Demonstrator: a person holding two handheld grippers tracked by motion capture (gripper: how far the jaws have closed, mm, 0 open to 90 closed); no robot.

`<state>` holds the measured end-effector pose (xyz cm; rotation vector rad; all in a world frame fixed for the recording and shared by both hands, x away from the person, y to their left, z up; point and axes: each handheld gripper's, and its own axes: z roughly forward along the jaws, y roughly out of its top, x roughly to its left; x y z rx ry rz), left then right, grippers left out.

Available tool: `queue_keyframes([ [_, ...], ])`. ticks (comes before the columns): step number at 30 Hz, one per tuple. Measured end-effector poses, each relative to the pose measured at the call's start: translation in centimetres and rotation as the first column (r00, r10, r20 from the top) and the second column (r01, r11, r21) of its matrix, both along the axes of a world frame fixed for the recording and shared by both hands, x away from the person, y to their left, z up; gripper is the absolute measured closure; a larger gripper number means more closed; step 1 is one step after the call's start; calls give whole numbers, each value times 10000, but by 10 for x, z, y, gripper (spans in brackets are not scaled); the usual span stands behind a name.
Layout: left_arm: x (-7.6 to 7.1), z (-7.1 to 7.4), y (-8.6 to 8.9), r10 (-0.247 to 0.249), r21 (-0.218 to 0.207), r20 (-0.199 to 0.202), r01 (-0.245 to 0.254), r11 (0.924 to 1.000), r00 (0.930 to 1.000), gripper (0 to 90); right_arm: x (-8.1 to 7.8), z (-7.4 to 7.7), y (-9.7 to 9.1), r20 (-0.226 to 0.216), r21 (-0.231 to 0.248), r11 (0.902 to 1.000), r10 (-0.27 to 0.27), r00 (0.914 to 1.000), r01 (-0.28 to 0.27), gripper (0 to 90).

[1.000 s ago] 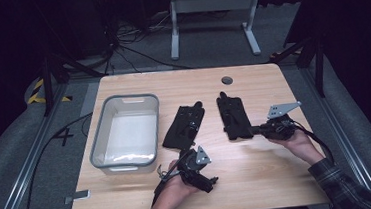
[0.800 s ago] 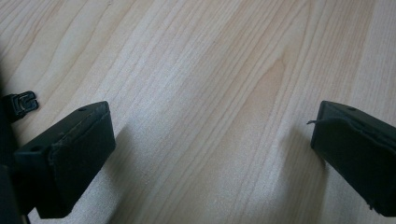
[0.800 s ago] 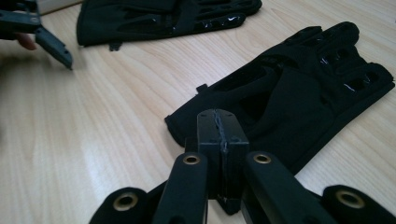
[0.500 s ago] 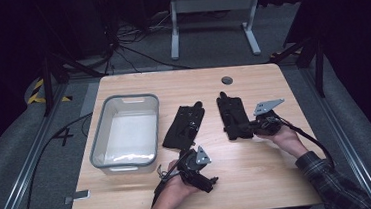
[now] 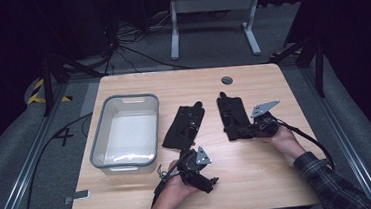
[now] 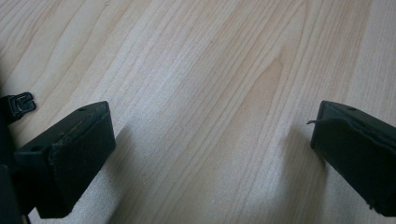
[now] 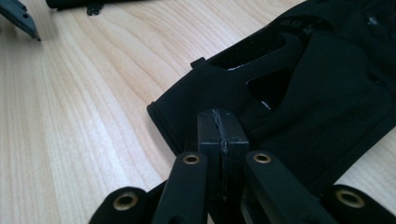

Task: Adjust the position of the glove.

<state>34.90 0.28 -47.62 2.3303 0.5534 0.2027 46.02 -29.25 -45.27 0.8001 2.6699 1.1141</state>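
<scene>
Two flat black gloves lie side by side mid-table, the left glove [image 5: 185, 127] and the right glove [image 5: 232, 113]. My right gripper [image 5: 244, 131] reaches the right glove's near cuff. In the right gripper view its jaws are pressed together with no gap, and the right gripper [image 7: 222, 123] lies over that cuff [image 7: 317, 93]; no fabric shows between the pads. My left gripper [image 5: 208, 182] rests on the wood in front of the left glove. Seen in the left gripper view, the left gripper [image 6: 212, 140] stands wide open over bare tabletop with nothing between its fingers.
A clear grey-rimmed bin [image 5: 94, 142] stands at the table's left, with something pale and flat on its floor. A round cable hole [image 5: 227, 80] sits near the far edge. A small black clip [image 6: 18, 103] lies beside my left jaw.
My right gripper has slid left, from just right of the right glove onto its near cuff. The left gripper and both gloves have stayed put.
</scene>
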Motion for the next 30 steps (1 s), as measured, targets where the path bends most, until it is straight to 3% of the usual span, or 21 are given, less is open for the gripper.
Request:
queue_keyframes([
  [14, 0, 0, 0, 5, -4, -2, -5, 10000, 10000, 0, -12, 2, -8, -217, -246, 9996, 150, 9997, -155, 900],
  [30, 0, 0, 0, 3, -5, -4, -3, 10000, 10000, 0, -46, 3, -28, -576, -306, 9991, 260, 9980, -278, 900],
])
